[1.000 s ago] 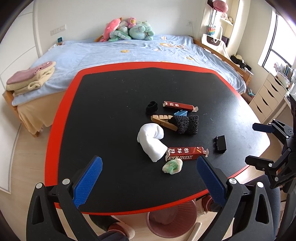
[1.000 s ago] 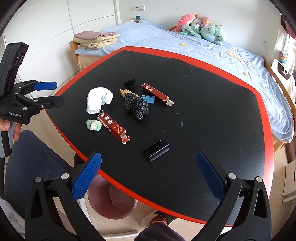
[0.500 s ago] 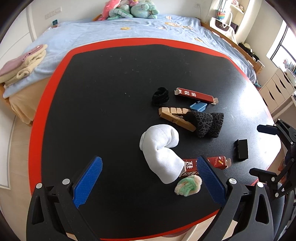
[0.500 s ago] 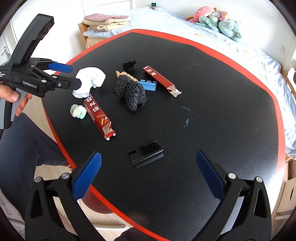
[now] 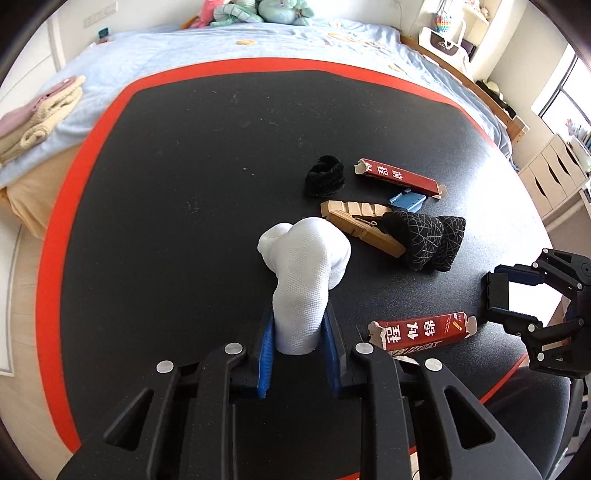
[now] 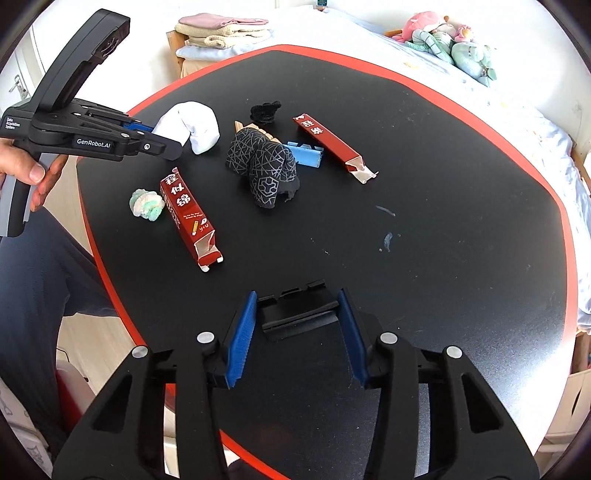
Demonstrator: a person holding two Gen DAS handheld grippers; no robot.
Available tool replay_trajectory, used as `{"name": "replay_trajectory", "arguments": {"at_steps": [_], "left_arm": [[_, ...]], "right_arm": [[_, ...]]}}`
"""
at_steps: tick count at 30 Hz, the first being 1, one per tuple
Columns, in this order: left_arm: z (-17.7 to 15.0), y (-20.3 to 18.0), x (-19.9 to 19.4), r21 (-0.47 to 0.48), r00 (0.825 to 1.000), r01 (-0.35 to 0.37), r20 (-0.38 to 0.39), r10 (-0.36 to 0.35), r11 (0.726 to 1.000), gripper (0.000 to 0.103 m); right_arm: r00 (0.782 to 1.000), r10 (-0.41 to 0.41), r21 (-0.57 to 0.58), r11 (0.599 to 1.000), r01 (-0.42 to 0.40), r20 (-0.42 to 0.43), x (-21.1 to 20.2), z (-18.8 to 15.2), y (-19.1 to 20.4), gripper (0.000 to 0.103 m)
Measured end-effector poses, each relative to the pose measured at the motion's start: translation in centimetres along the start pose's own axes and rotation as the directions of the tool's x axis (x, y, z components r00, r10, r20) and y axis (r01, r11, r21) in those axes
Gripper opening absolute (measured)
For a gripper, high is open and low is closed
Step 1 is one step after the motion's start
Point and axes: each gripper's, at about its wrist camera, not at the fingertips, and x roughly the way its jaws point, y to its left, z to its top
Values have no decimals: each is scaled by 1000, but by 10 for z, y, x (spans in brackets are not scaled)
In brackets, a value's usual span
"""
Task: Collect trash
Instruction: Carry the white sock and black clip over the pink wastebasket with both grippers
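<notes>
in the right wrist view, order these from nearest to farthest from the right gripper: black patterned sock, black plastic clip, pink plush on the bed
1. black plastic clip, between the fingers of the right gripper.
2. black patterned sock, mid-table, left of centre.
3. pink plush, on the bed beyond the table's far edge, upper right.

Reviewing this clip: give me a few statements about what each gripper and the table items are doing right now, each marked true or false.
1. The left gripper has its jaws shut on the white sock. True.
2. The right gripper grips a red carton. False: its jaws sit on either side of the black clip; whether they clamp it cannot be told.
3. Two red cartons lie on the table. True: the near carton and the far carton.
4. The green-and-white wad rests on the patterned black sock. False: it lies apart, beside the near carton.
</notes>
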Motion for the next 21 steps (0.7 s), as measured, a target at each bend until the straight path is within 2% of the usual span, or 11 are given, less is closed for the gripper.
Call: {"name": "replay_trajectory", "arguments": {"at_steps": [1, 4, 13, 21], "left_arm": [[0, 1, -1, -1, 1000, -1, 0, 1, 1000, 17], [-2, 5, -4, -3, 1000, -1, 11, 1, 1000, 13], [-11, 4, -28, 14, 999, -2, 54, 1, 1000, 12], [-37, -13, -72, 71, 993, -3, 114, -5, 997, 12]], "right_arm": [[1000, 0, 5, 1000, 0, 3, 0, -1, 0, 45], [1000, -10, 16, 1000, 9, 13, -1, -2, 2, 44], [996, -31, 95, 995, 23, 84, -25, -4, 7, 44], [990, -33, 118, 993, 17, 135, -62, -13, 37, 44]]}}
